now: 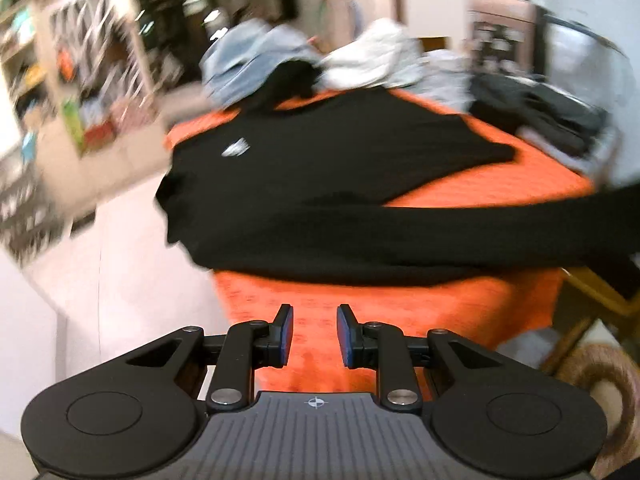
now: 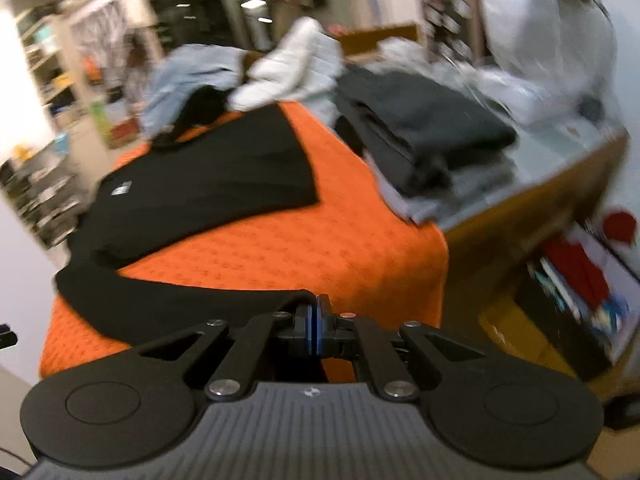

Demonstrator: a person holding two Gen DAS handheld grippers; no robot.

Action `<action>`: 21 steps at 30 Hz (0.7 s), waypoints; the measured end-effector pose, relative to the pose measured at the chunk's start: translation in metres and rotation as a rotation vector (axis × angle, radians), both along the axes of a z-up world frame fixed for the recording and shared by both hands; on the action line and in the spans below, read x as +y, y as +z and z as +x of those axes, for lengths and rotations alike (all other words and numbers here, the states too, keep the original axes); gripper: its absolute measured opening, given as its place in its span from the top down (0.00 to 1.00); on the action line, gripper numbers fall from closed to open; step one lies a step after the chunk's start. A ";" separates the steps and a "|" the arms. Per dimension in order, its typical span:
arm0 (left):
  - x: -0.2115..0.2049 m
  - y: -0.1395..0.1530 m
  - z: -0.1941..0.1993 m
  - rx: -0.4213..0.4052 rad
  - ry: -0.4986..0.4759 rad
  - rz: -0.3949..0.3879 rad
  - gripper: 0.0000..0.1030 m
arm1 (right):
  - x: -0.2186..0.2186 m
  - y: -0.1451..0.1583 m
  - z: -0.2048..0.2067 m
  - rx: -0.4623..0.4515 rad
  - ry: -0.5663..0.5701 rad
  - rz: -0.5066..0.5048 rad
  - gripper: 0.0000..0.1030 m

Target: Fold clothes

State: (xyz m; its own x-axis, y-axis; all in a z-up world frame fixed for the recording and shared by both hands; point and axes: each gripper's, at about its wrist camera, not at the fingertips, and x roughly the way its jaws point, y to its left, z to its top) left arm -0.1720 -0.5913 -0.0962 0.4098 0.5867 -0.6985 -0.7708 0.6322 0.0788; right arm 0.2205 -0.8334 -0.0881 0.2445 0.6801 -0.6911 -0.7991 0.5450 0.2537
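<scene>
A black long-sleeved shirt [image 1: 328, 184] with a small white chest logo lies spread on an orange cloth [image 1: 480, 184] covering the table. One long sleeve stretches to the right across the near edge. My left gripper [image 1: 314, 334] is open over the orange cloth in front of the shirt, with nothing between its fingers. In the right wrist view the same black shirt [image 2: 208, 184] lies left of centre, and its sleeve runs along the near edge to my right gripper [image 2: 314, 312], which is shut on the sleeve's end.
A heap of light blue and white clothes [image 1: 304, 56] sits at the table's far end. A stack of folded dark garments [image 2: 424, 136] lies to the right of the orange cloth [image 2: 360, 240]. Shelves [image 1: 92, 80] stand to the left, and a wooden table edge [image 2: 540, 200] at right.
</scene>
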 end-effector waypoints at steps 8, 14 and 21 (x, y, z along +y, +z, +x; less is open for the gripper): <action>0.105 -0.028 -0.001 -0.098 0.175 -0.199 0.75 | 0.021 -0.025 -0.005 0.037 -0.115 -0.094 0.97; 0.135 -0.050 0.014 -0.133 0.276 -0.342 0.74 | 0.034 -0.025 -0.007 0.037 -0.104 -0.131 0.97; 0.143 -0.060 0.022 -0.162 0.352 -0.406 0.94 | 0.032 -0.018 0.001 0.038 -0.075 -0.150 0.97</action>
